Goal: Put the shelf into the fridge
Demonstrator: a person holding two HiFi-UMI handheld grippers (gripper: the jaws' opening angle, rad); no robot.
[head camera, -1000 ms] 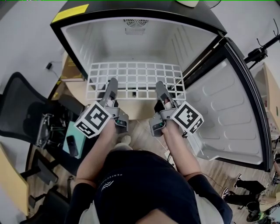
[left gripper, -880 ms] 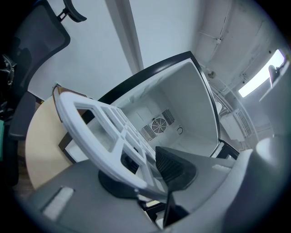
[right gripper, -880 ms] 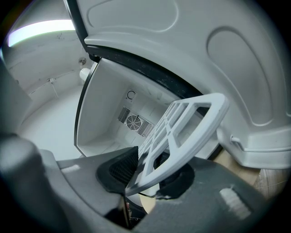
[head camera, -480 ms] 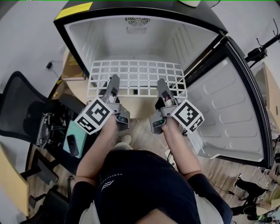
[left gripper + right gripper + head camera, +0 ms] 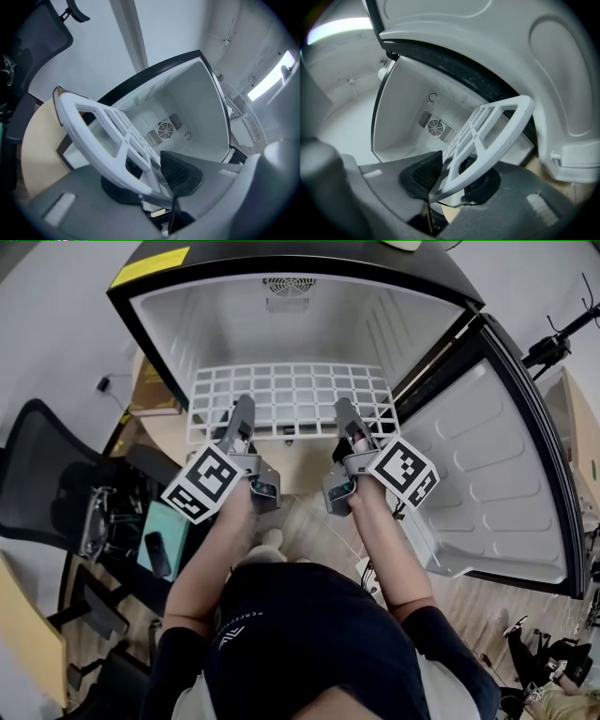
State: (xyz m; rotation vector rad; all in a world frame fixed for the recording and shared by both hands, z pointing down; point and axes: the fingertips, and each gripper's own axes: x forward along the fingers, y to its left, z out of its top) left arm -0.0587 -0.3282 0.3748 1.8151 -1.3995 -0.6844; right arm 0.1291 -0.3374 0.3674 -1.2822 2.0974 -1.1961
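Wood-plank floor [image 5: 469,615], black office chair [image 5: 42,474] standing on it at left, open black fridge [image 5: 309,296] at its far end

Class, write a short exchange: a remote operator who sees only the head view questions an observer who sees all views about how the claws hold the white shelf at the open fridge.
Operator: Is the left claw truly clamped on the shelf?
Observer: Yes; one pad presses each face of its front rim.
Operator: And the right claw?
Observer: It pinches the same rim likewise.
Operator: Anything beside the fridge's fan grille?
Observer: A small ring mark on the back wall.
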